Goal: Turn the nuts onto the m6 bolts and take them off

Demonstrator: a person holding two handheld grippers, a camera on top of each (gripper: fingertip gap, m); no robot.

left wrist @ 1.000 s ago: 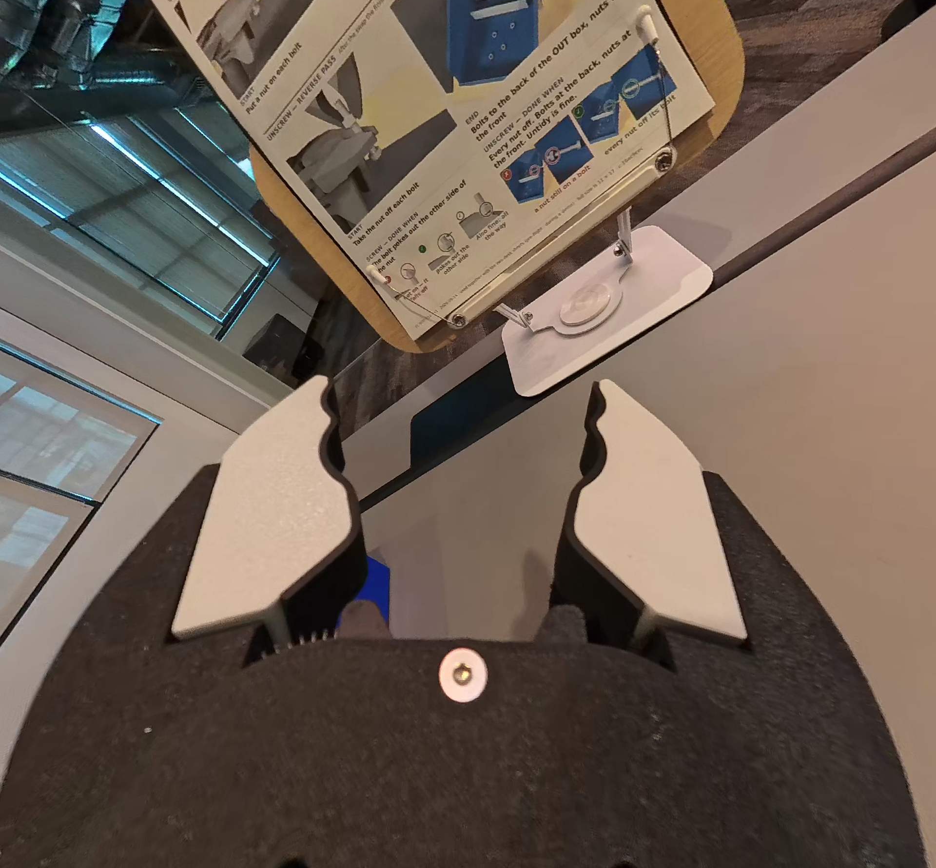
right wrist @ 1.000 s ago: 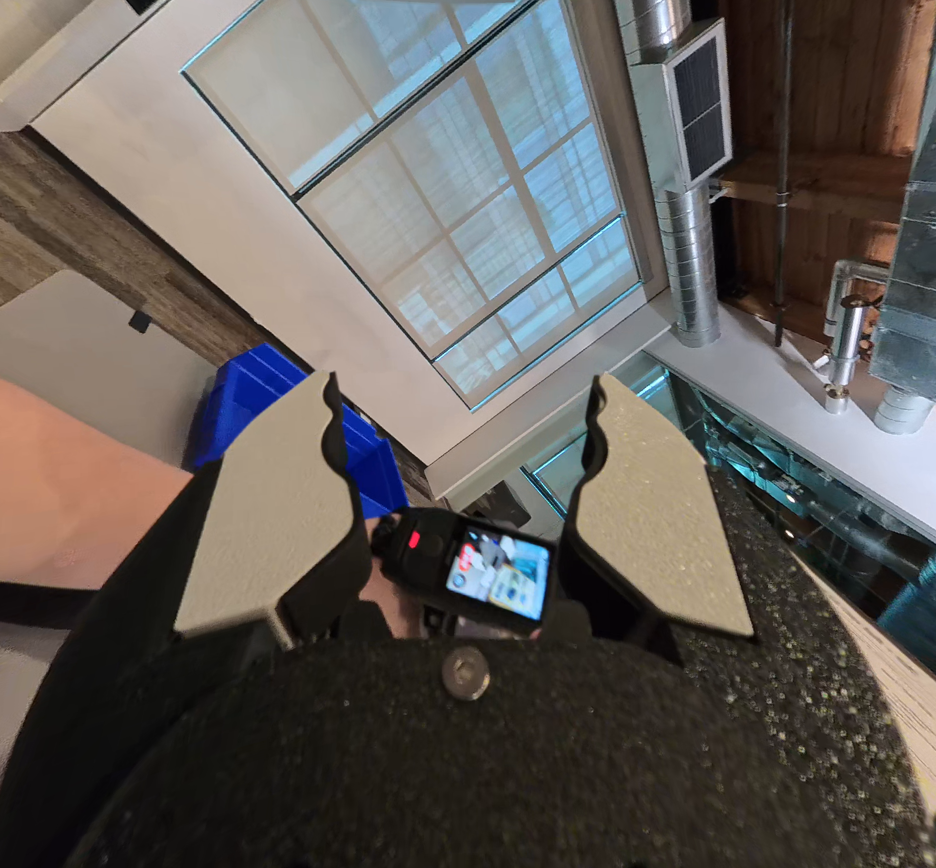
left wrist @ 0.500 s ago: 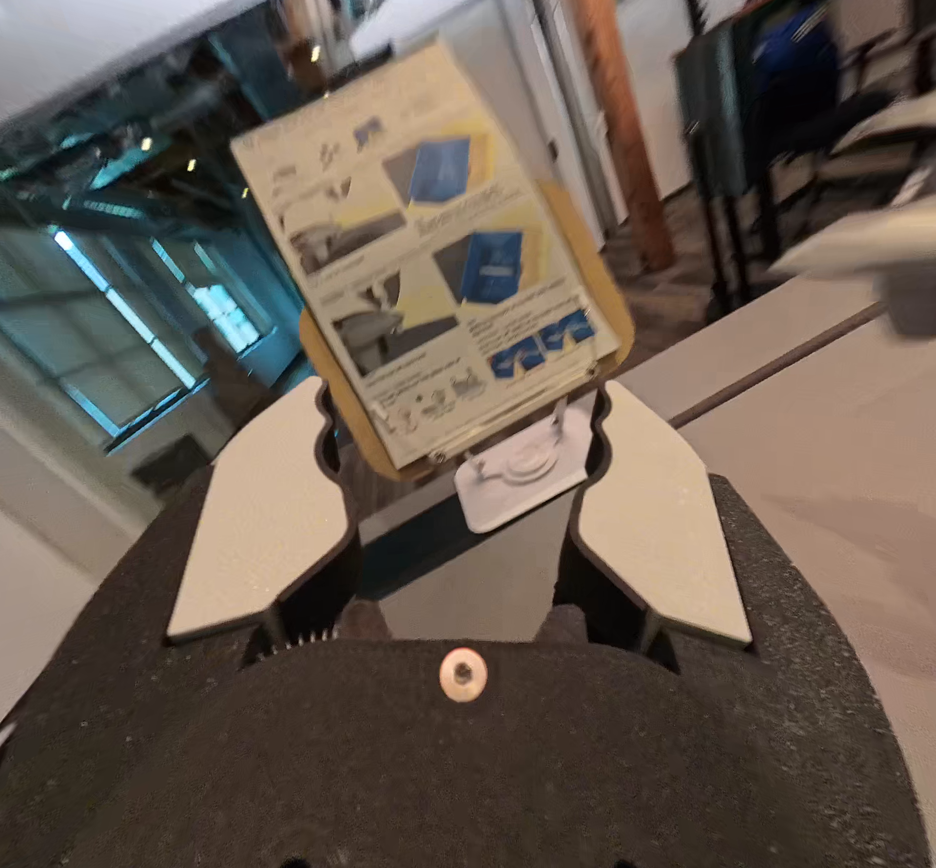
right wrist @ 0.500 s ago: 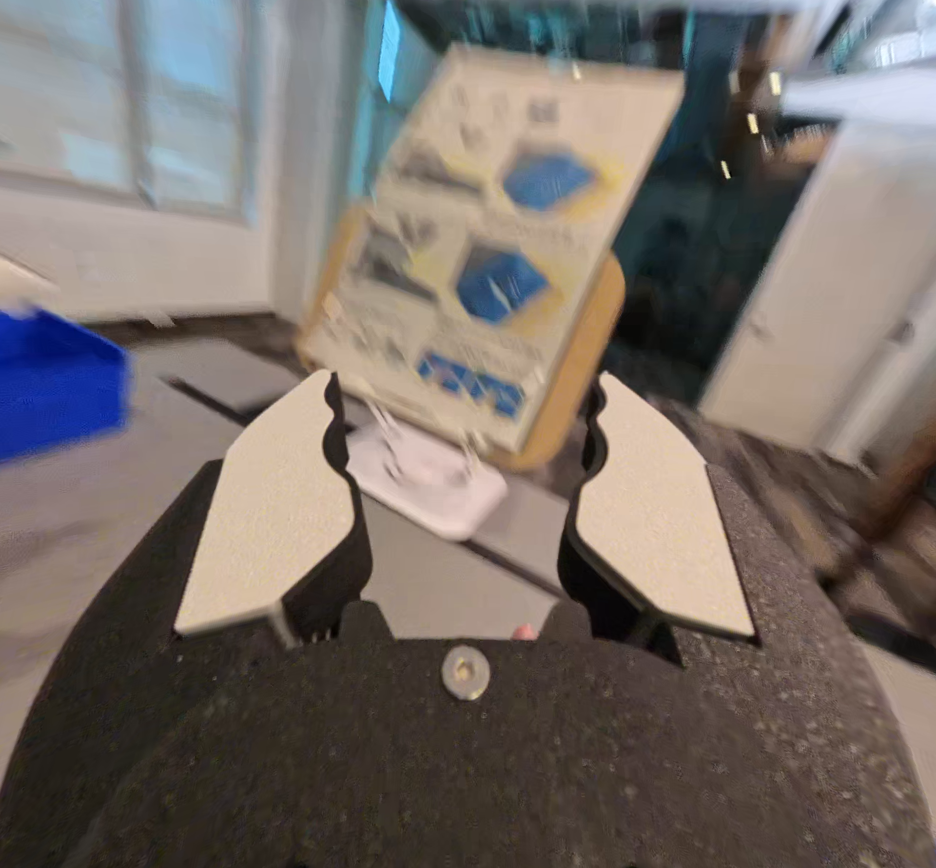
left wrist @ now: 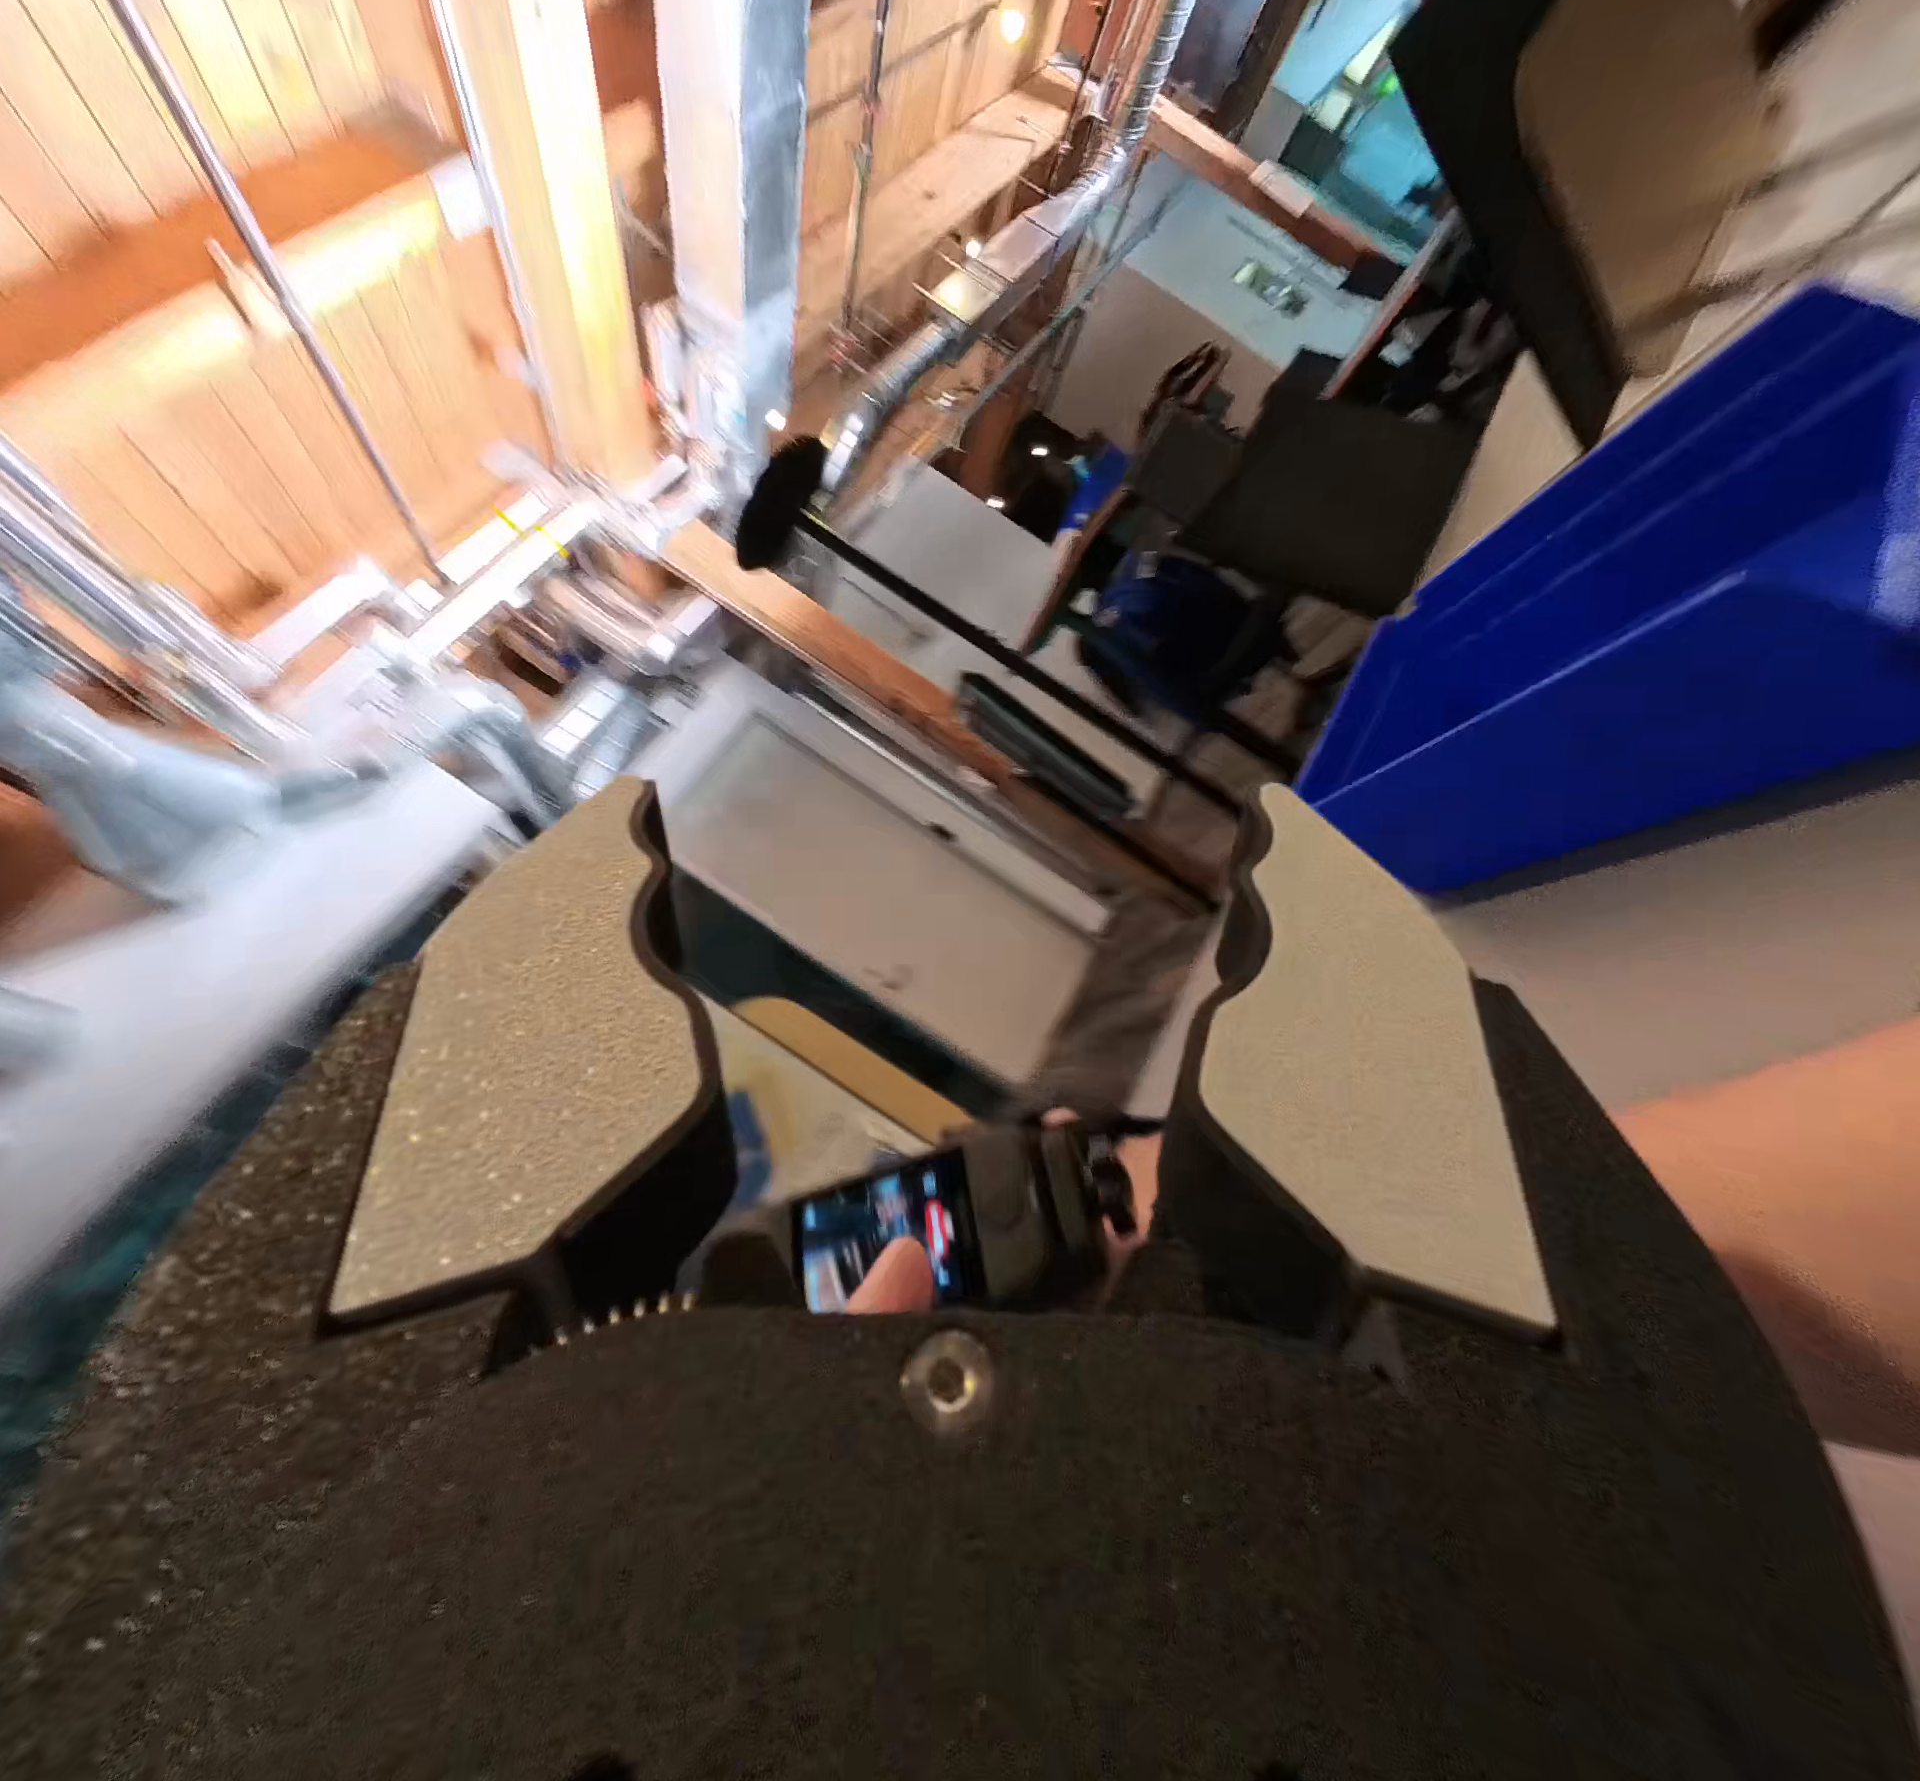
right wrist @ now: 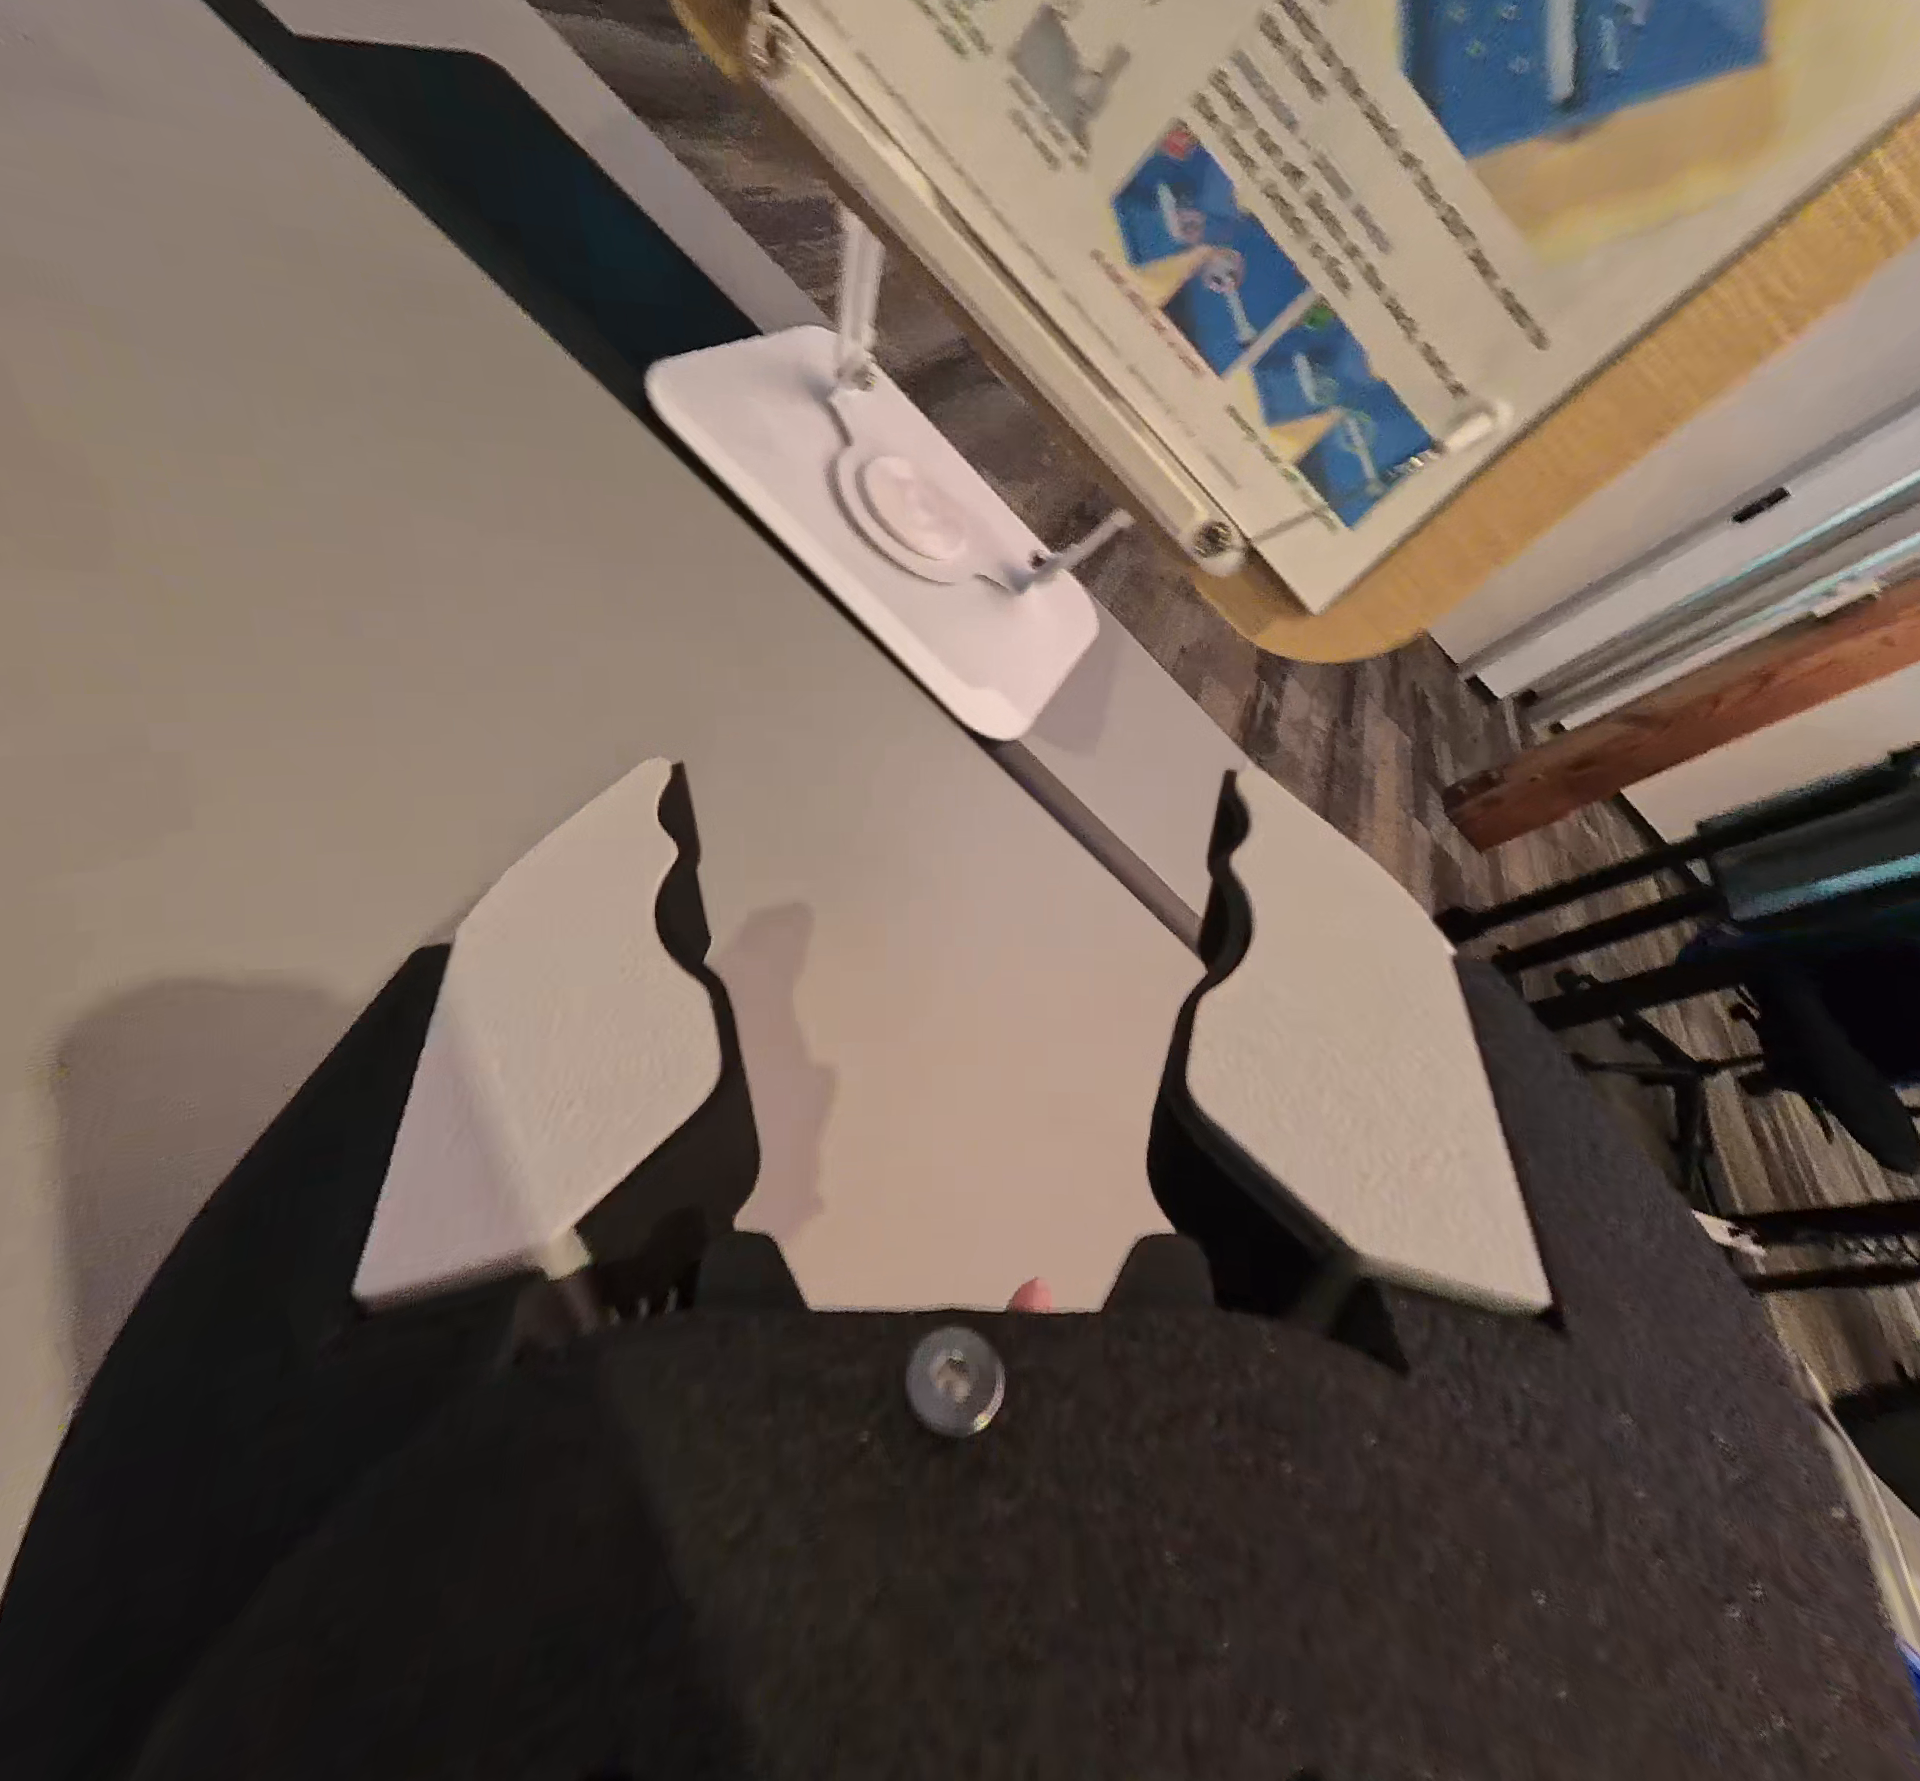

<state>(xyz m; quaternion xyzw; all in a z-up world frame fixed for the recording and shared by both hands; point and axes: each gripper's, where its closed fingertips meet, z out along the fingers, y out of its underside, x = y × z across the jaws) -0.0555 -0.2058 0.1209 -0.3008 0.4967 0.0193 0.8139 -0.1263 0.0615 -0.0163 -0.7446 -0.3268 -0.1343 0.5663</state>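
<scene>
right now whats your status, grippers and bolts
Left gripper jaws open, empty, aimed up at the ceiling. Right gripper jaws open, empty, over bare table. No nuts or bolts in view. Blue bin at left gripper's right.

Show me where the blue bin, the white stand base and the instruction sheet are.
blue bin (left wrist: 1662, 692), left wrist view, on its side wall.
white stand base (right wrist: 748, 427), right wrist view, on its bare flat plate.
instruction sheet (right wrist: 1195, 69), right wrist view, on the printed page.
</scene>
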